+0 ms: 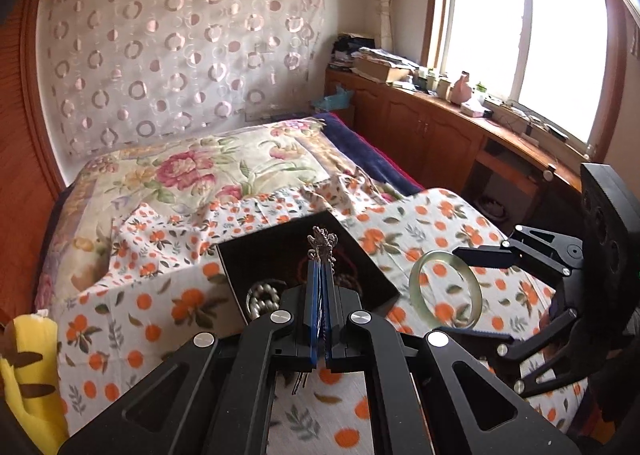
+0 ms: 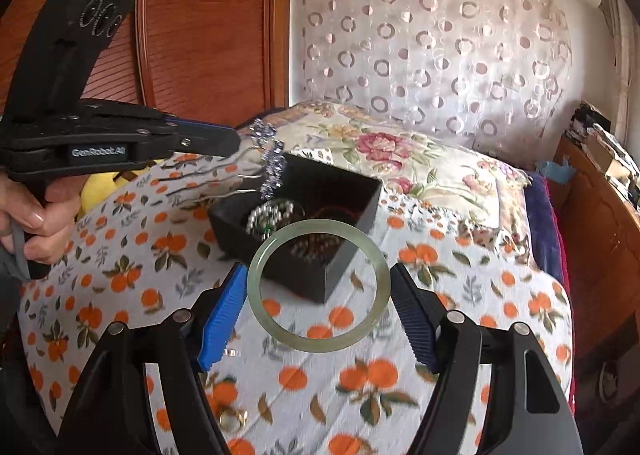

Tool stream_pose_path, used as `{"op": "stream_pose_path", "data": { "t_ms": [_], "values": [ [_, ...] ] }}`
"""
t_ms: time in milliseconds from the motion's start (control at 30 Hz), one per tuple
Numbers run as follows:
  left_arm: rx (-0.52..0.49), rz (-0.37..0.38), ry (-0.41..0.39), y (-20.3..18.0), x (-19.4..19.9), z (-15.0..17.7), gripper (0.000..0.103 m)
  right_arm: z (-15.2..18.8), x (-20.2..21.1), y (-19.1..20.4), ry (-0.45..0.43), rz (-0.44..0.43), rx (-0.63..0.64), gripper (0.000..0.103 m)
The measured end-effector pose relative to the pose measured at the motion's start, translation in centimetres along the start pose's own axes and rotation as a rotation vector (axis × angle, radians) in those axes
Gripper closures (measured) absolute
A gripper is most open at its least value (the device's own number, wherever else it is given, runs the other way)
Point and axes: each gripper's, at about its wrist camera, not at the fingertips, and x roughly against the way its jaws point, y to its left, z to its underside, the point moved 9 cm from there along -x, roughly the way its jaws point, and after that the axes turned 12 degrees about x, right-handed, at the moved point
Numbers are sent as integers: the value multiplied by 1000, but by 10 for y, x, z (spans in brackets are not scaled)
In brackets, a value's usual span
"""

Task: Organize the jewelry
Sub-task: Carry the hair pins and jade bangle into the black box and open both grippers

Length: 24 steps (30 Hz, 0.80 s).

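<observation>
A black open box (image 2: 344,191) (image 1: 256,259) sits on the orange-print cloth on the bed; it holds a silver bead bracelet (image 2: 268,215) (image 1: 262,297) and dark beads. My left gripper (image 1: 321,267) (image 2: 236,143) is shut on a silver rhinestone hairpin (image 2: 272,163) (image 1: 322,241) and holds it above the box's left side. My right gripper (image 2: 318,295) (image 1: 472,291) is shut on a pale green jade bangle (image 2: 384,279) (image 1: 416,275), held in the air just in front of and to the right of the box.
A small gold ring (image 2: 232,419) lies on the cloth near me. A yellow plush toy (image 1: 32,375) lies at the left of the bed. A floral quilt (image 1: 200,171) covers the far bed. Wooden cabinets (image 1: 440,127) with clutter run under the window at right.
</observation>
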Motion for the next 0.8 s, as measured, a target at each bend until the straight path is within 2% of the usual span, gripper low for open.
{"op": "stream_pose_path", "data": {
  "t_ms": [367,633,800],
  "values": [
    [41,-40,49,19,-40,-6,102,-21,-40,-6,-1,-31,16,28],
    [49,-77,14,32,-27,-10,101,-28,-61,-5,4,-44,18,28],
    [62,-110,7,45,-10,4,90,-30,-70,-2,4,-49,21,28]
  ]
}}
